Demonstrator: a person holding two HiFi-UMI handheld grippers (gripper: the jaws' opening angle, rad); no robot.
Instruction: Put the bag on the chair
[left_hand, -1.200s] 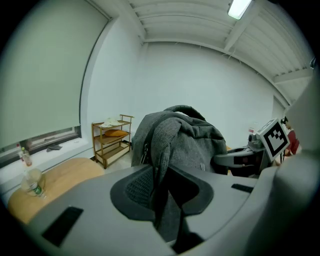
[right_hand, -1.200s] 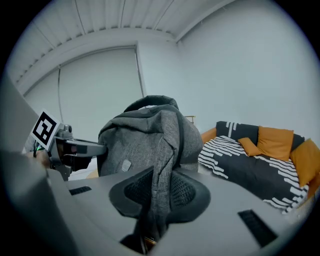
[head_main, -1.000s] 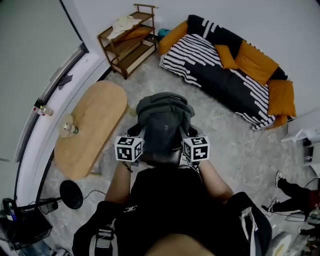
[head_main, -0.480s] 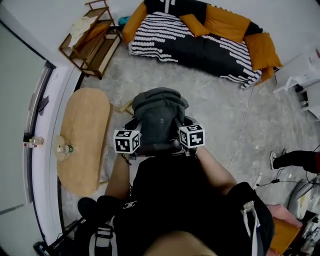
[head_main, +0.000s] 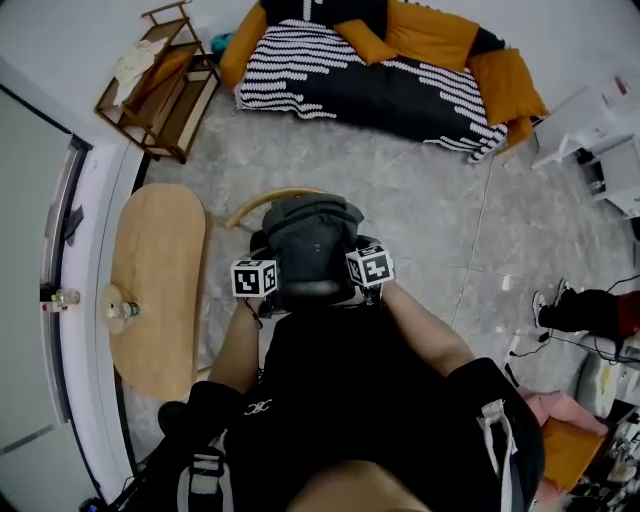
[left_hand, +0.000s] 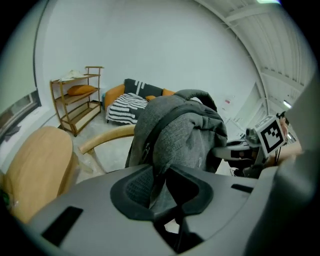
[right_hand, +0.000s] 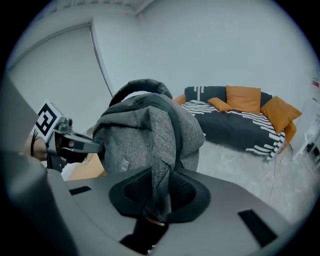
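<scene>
A grey backpack hangs between my two grippers, just in front of the person's body. My left gripper is shut on the bag's fabric at its left side. At the bag's right side my right gripper is shut on a grey strap. The chair's curved wooden back rail shows just beyond the bag, and it also appears low behind the bag in the left gripper view. The bag and the arms hide the chair's seat.
An oval wooden table with a small bottle stands at the left. A striped sofa with orange cushions and a wooden shelf lie at the far side. White furniture, cables and a dark shoe are at the right.
Both grippers and the bag have sunk lower together. The chair's wooden back rail has come into view just behind the bag. Both grips look unchanged.
</scene>
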